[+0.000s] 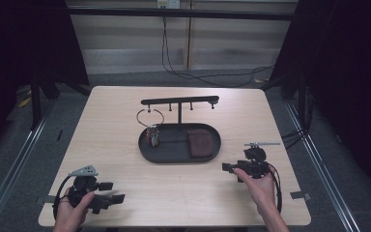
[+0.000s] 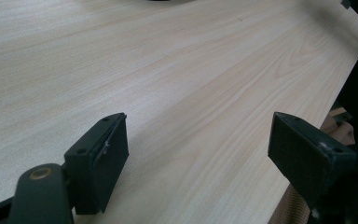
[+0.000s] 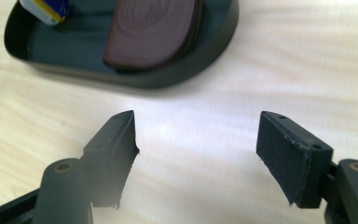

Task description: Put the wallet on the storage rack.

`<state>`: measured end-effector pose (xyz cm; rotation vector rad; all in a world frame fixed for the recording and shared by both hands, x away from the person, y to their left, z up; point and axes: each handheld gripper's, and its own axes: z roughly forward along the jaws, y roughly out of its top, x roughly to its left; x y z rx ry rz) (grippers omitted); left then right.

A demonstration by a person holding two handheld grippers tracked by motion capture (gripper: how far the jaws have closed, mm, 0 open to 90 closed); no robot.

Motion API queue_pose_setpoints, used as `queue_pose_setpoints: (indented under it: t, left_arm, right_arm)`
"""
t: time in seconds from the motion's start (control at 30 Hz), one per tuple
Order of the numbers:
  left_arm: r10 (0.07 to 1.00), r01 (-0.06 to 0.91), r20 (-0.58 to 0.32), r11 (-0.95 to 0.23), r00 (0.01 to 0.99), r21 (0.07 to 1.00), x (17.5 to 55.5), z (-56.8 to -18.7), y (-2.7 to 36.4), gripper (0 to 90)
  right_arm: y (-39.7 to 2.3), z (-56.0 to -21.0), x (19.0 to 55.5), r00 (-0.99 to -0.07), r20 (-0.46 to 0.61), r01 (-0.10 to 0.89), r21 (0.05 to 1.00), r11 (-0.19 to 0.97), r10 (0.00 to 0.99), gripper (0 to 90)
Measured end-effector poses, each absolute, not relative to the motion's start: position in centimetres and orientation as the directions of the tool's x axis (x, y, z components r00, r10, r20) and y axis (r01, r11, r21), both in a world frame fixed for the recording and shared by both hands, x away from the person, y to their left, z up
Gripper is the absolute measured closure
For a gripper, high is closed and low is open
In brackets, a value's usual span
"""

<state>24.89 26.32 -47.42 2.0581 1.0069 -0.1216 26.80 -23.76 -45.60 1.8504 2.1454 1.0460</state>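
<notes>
The left gripper (image 1: 111, 192), held in a person's left hand (image 1: 72, 209) at the near left corner of a pale wooden table (image 1: 116, 145), has its jaws spread wide with nothing between them; in the left gripper view (image 2: 198, 149) bare wood grain shows in the gap. The right gripper (image 1: 231, 168), in the right hand (image 1: 258, 186) at the near right, is likewise wide open and empty, and in the right gripper view (image 3: 196, 154) it faces the near rim of a black oval tray (image 3: 168, 77). The tray (image 1: 147, 150) sits at the table's centre, well apart from both grippers. A brown wallet (image 1: 200, 143) lies in its right half, and a bunch of keys (image 1: 152, 135) on a large ring (image 1: 150, 116) hangs at its left from a black T-shaped rack (image 1: 179, 101) standing in the tray. Cables (image 1: 198, 72) trail across the grey floor beyond the table's far edge.
</notes>
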Motion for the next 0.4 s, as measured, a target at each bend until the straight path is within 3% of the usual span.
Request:
queue_pose_setpoints:
  t: [0.2, 0.4]
  left_arm:
    - [0.618, 0.695, -0.409, -0.335, 0.672, 0.636, 24.9, -47.4, 26.3, 20.1]
    - [0.613, 0.687, -0.402, -0.339, 0.680, 0.643, 24.8, -47.2, 26.4, 19.9]
  right_arm:
    - [-24.5, -46.5, 24.0, -0.223, 0.299, 0.806, 0.591, 0.004, 0.928, 28.6]
    - [-25.4, -47.5, 23.4, -0.193, 0.254, 0.808, 0.588, 0.007, 0.948, 27.1]
